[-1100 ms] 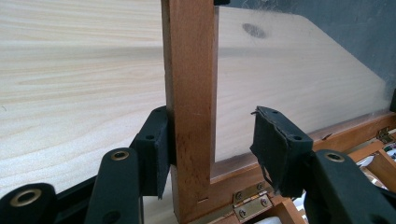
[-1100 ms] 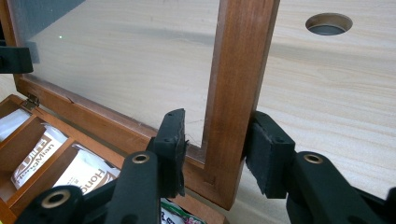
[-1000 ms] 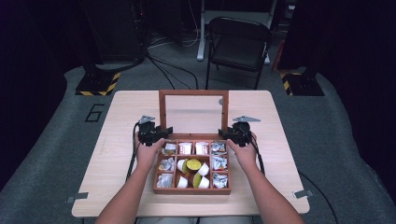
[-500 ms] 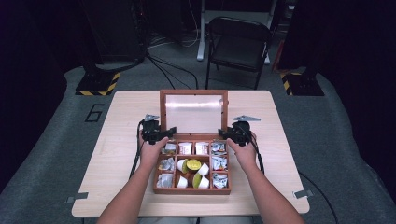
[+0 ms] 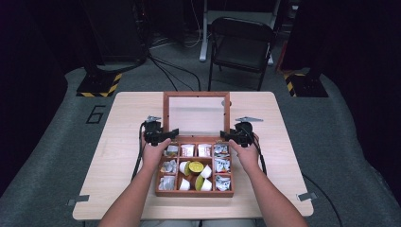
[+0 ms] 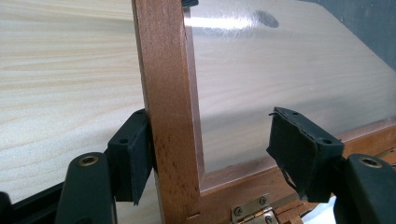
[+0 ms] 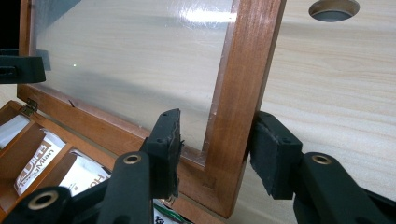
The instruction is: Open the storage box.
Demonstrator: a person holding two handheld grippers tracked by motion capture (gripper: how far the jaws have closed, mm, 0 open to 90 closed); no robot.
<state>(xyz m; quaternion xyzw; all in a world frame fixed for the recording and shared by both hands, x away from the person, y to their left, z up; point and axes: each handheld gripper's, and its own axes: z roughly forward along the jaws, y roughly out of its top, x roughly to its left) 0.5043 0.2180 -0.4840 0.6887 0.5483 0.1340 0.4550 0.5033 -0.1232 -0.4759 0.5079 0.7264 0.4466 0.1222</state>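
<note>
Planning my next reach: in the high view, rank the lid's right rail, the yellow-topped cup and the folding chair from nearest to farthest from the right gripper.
1. lid's right rail, right beside the right gripper.
2. yellow-topped cup, mid-box, toward the person.
3. folding chair, beyond the table's far edge.

Each gripper is built of black plastic: the left gripper point(image 5: 166, 136) and the right gripper point(image 5: 228, 136) carry grey three-cornered plates and trailing black cables. Brass-coloured rivets are set in the arms behind the square rubber pads point(image 6: 301, 144). The forearms are left unsleeved.
</note>
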